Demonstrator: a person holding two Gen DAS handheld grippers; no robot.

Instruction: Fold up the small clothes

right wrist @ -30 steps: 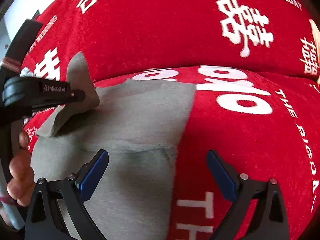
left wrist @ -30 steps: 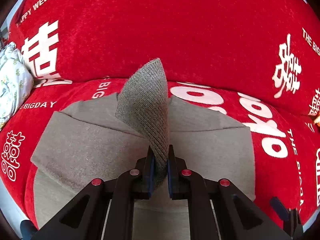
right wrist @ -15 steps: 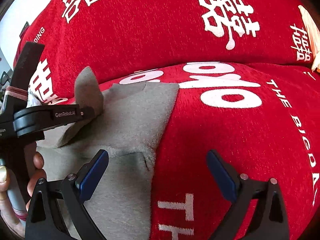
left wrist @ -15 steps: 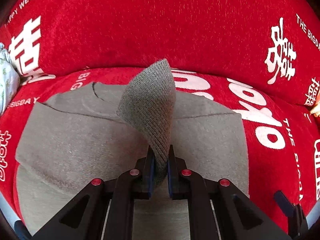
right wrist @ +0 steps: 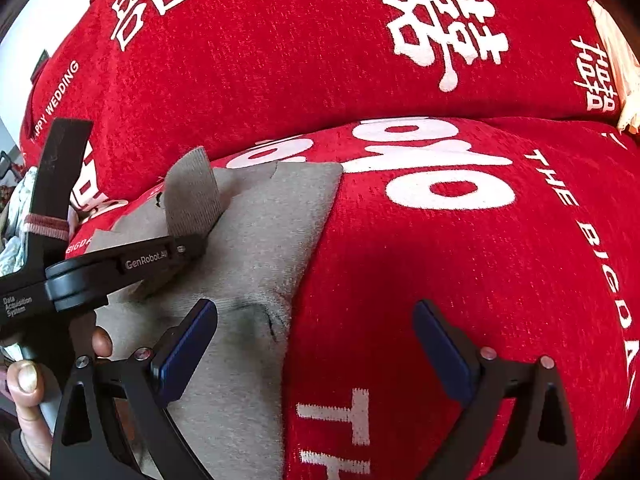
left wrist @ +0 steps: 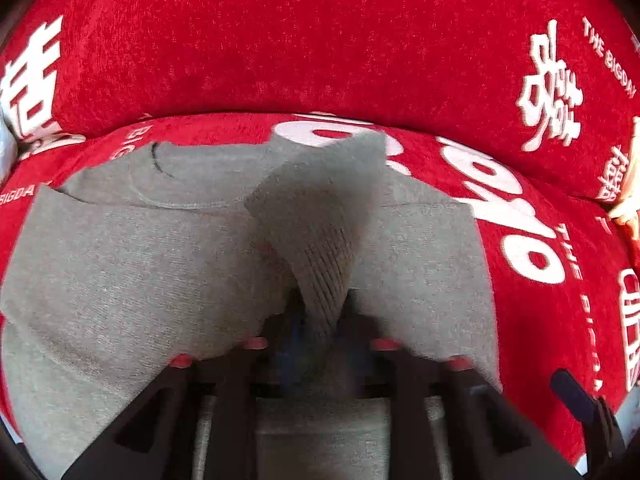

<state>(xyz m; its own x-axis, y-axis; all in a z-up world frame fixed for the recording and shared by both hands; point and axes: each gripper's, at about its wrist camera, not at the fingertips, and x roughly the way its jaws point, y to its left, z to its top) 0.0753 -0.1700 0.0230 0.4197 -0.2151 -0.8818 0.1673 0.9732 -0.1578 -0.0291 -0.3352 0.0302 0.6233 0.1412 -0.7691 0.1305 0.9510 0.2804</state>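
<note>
A small grey knit garment lies flat on a red sofa seat; it also shows in the right wrist view. My left gripper is shut on its ribbed cuff and holds the sleeve up over the garment's body. In the right wrist view the left gripper holds the cuff above the garment's middle. My right gripper is open and empty, low over the garment's right edge, its left pad over the grey cloth.
The red sofa cover with white lettering covers seat and backrest. A pale floral cloth lies at the far left. A cream fabric item sits at the far right on the backrest.
My left gripper has carried the cuff further right and lower across the garment, with motion blur now. The right gripper has drifted right, staying open.
</note>
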